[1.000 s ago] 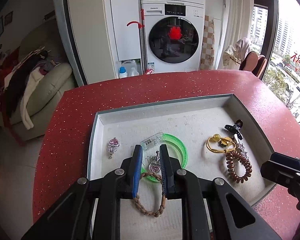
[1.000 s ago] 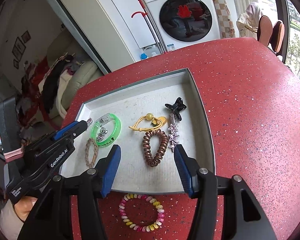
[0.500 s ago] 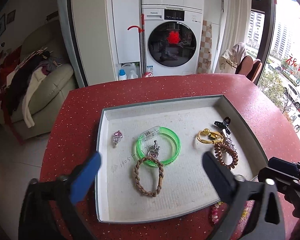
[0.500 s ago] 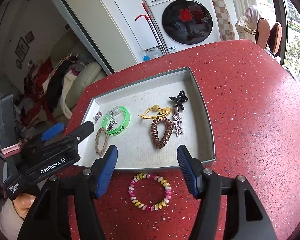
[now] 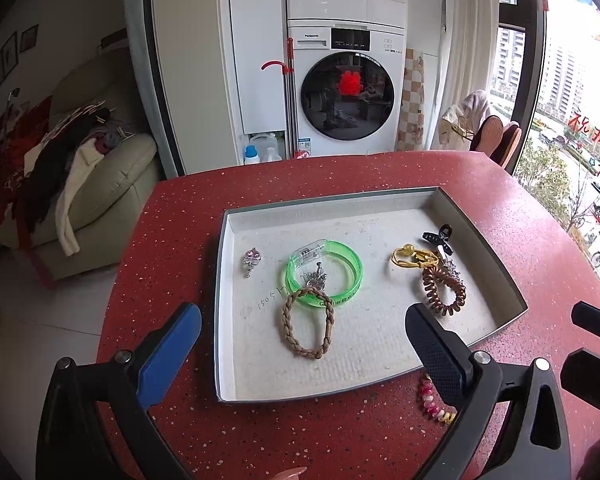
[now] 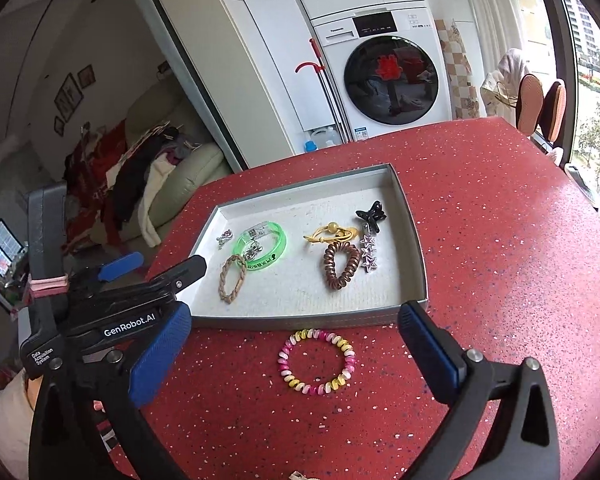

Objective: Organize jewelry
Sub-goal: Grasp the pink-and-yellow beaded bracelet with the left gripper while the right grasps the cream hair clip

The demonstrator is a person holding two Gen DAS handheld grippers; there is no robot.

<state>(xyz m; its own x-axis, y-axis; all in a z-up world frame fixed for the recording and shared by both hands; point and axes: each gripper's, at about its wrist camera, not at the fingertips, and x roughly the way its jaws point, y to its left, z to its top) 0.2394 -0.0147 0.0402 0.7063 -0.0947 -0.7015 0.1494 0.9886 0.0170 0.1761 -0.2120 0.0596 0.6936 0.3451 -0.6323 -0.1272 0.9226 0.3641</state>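
A grey tray [image 5: 480,236] [image 6: 414,240] on the red table holds a braided brown band [image 5: 308,322] [image 6: 232,278], a green bangle [image 5: 324,272] [image 6: 262,246], a brown coil tie [image 5: 444,292] [image 6: 340,266], a yellow tie [image 5: 412,258], a black claw clip [image 5: 438,234], star clips [image 6: 368,252] and a small pink charm [image 5: 252,260]. A pink-yellow coil bracelet [image 6: 316,362] [image 5: 432,400] lies on the table in front of the tray. My left gripper [image 5: 304,344] is open and empty above the tray's near edge. My right gripper [image 6: 296,352] is open and empty, straddling the bracelet from above.
The red table [image 6: 500,260] ends in a curved edge at the left, with a sofa [image 5: 100,184] piled with clothes beyond. A washing machine [image 5: 348,96] stands behind the table. Chairs [image 6: 540,108] and a window are at the right.
My left gripper opened, let go of the braided brown band in the tray and drew back. My right gripper drew back toward the pink-yellow bracelet.
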